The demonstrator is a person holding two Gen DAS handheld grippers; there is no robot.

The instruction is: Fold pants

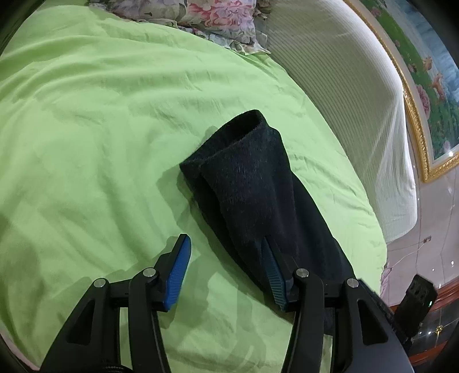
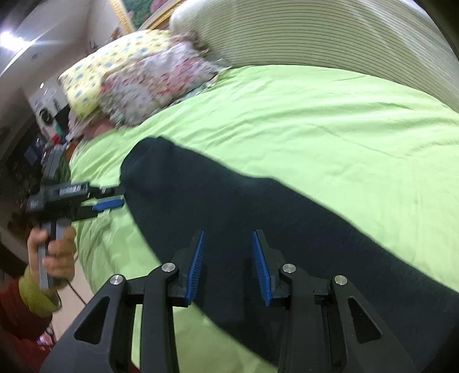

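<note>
1. Left wrist view: the left hand-held gripper (image 1: 225, 252) hangs over the green bed (image 1: 86, 143) with its blue pads (image 1: 179, 275) spread wide, clamping nothing. Its right-side pad lies against the edge of the dark pants (image 1: 246, 183), the other over bare sheet.
2. The pants lie flat near the bed's side edge, by the white ribbed headboard (image 1: 344, 100); a cuffed leg opening points toward the floral pillow (image 1: 218, 17) at the head.
3. Right wrist view: the right hand-held gripper (image 2: 228, 244) hovers over the pants (image 2: 229, 206), its pads parted and gripping nothing.
4. Here the pants stretch as a long dark band across the bed (image 2: 315, 120), from its near edge toward the pillows (image 2: 137, 74).
5. The left hand-held gripper (image 2: 110, 202) shows at the far end of the pants beside the bed's edge, held by the person's hand (image 2: 54, 246).
</note>
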